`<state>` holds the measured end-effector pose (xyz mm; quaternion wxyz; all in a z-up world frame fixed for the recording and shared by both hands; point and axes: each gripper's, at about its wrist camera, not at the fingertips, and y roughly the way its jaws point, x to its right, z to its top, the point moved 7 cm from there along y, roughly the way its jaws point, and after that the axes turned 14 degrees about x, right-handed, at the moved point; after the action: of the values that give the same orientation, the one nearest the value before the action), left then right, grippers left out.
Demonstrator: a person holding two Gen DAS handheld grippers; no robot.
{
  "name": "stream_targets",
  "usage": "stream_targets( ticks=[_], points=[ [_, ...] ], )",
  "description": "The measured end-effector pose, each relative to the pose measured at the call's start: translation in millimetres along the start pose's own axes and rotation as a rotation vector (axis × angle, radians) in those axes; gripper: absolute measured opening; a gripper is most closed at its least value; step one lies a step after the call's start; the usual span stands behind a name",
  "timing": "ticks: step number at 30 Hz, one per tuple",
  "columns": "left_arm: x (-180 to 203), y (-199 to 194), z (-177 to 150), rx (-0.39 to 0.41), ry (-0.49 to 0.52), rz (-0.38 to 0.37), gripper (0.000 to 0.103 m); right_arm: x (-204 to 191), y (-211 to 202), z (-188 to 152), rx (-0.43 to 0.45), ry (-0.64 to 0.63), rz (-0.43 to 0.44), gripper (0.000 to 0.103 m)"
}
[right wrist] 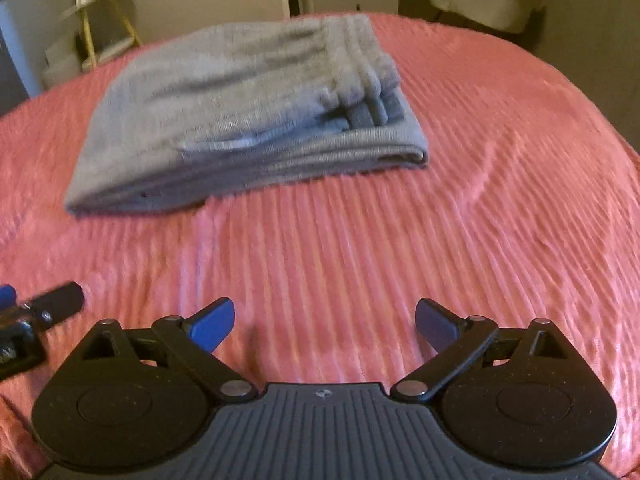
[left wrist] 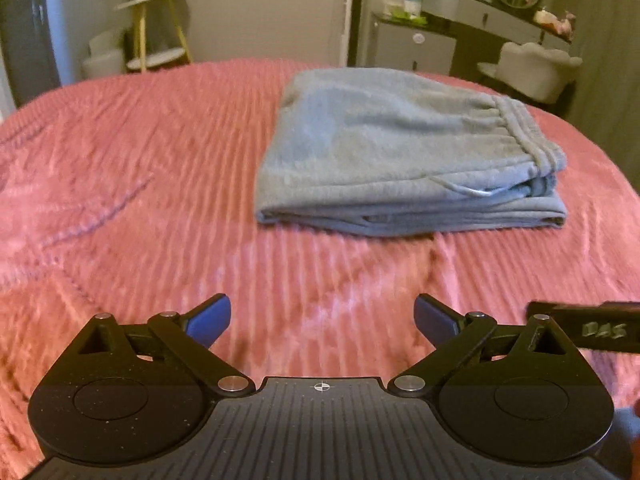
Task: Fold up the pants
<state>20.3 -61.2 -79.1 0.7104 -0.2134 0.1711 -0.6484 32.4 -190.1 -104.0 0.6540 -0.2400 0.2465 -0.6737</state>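
Grey-blue sweatpants (left wrist: 404,156) lie folded into a thick rectangular stack on the pink ribbed bedspread (left wrist: 140,184), with the elastic waistband on top at the right. In the right wrist view the same pants (right wrist: 248,120) sit ahead and to the left. My left gripper (left wrist: 322,322) is open, its blue pads wide apart over bare bedspread, well short of the pants. My right gripper (right wrist: 325,325) is open too, with nothing between its fingers. Each gripper shows at the edge of the other's view: the right one (left wrist: 588,328), the left one (right wrist: 36,312).
The bedspread (right wrist: 480,220) spreads wide around the stack. Beyond the bed stand a small gold-legged side table (left wrist: 154,28), a dark vanity (left wrist: 460,20) with a round mirror and bottles, and a pale upholstered chair (left wrist: 536,68).
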Motion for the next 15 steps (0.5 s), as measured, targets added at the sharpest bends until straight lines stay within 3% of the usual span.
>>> stream_targets(
  ticks=[4, 10, 15],
  points=[
    [-3.8, 3.6, 5.3, 0.01, -0.007, 0.035, 0.101, -2.5, -11.2, 5.5, 0.054, 0.012, -0.006, 0.097],
    [-8.0, 9.8, 7.0, -0.019, -0.089, -0.01, 0.101, -3.3, -12.0, 11.3, 0.086, 0.025, -0.011, 0.097],
    [-15.1, 20.7, 9.6, -0.023, -0.148, 0.018, 0.101, -7.0, -8.2, 17.4, 0.133, 0.005, -0.06, 0.097]
  ],
)
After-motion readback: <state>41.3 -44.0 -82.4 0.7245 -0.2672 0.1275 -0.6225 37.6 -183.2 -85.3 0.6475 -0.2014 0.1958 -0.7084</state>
